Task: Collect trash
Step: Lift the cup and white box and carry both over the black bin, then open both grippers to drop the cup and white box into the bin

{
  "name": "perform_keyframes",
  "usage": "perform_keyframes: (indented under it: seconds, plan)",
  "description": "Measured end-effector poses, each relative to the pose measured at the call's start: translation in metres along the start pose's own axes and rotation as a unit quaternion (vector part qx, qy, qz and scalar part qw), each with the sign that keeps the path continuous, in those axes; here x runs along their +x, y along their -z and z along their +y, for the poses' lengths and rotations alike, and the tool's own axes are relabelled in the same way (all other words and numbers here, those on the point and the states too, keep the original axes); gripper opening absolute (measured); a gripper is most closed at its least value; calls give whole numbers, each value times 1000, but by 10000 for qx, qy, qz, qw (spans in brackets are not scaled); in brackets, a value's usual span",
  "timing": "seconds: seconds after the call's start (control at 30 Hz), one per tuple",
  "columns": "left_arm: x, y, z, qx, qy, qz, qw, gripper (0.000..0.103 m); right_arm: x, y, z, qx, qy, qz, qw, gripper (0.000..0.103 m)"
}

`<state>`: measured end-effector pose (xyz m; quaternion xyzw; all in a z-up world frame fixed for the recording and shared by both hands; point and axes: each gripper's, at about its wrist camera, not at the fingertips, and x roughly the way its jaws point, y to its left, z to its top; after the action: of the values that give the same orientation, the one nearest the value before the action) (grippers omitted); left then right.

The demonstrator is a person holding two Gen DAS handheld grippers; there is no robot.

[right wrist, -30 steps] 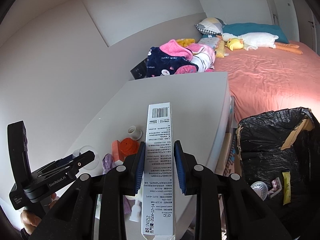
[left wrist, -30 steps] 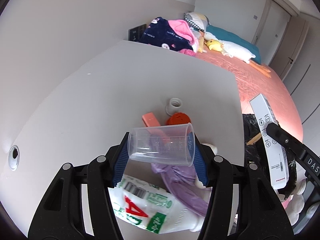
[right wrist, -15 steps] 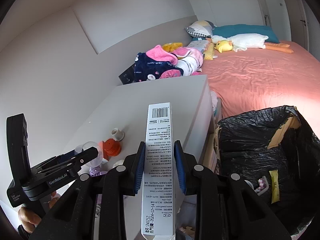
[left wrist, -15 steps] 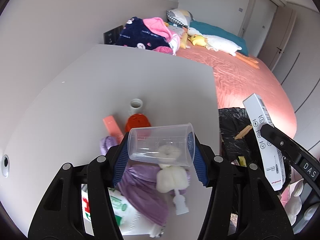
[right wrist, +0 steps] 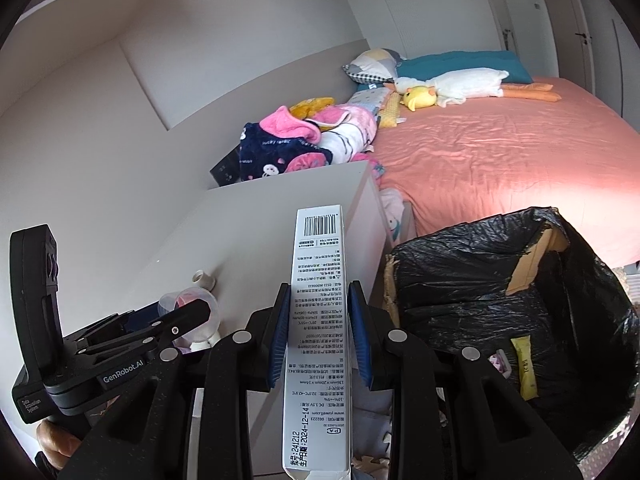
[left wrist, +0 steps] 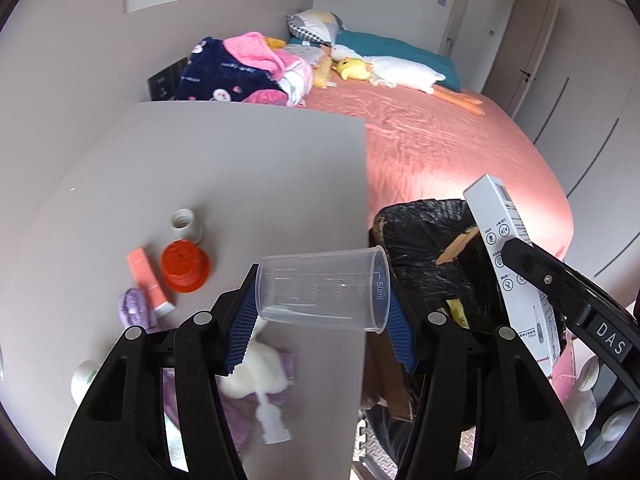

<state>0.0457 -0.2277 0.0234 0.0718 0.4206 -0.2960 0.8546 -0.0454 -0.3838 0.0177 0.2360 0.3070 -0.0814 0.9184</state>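
**Clerk:** Left gripper (left wrist: 322, 312), item one: blue pads pinching a clear measuring cup (left wrist: 324, 288) lying on its side, mouth toward three o'clock, printed scale facing the camera; cup held above the near edge of the grey table (left wrist: 224, 168); entered as gripped.

**Checker:** And the right gripper?

**Clerk:** Right gripper (right wrist: 318, 334), item two: pads pressed on the long sides of a narrow white carton (right wrist: 316, 320), barcode end toward twelve o'clock, date-printed end toward six; in the left wrist view the same carton stands tilted at three o'clock, over the rim of the bin.

**Checker:** Bin?

**Clerk:** Black-bagged bin (right wrist: 500, 288), item three: at four o'clock in the right wrist view, just beside the table edge; brown cardboard showing at its rim; a yellow packet (right wrist: 526, 364) lying inside; bed with a pink sheet (right wrist: 500, 152) beyond it at one o'clock.

**Checker:** Loose trash on the table?

**Clerk:** Left wrist view, nine o'clock cluster: white bottle neck (left wrist: 186, 226); orange cap (left wrist: 185, 266) just below it; orange tube (left wrist: 148, 280) touching the cap's left side; purple crumpled piece (left wrist: 134, 306) beside the tube; at seven o'clock, behind the gripper's fingers, a white wad (left wrist: 260, 372) on purple material, blurred; small white nozzle (left wrist: 272, 420) below the wad.
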Motion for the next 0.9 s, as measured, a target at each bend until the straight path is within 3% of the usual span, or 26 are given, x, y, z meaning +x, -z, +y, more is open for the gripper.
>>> perform_keyframes:
  seconds: [0.5,0.9]
  plan:
    - [21,-9,-65,482,468,137,9976,56,-30,-7,-62,457,484,-314,9973,30]
    - [35,-10,-113,996,866,248,9909,56,-49,-10,-105,781,886,-526,9916,30]
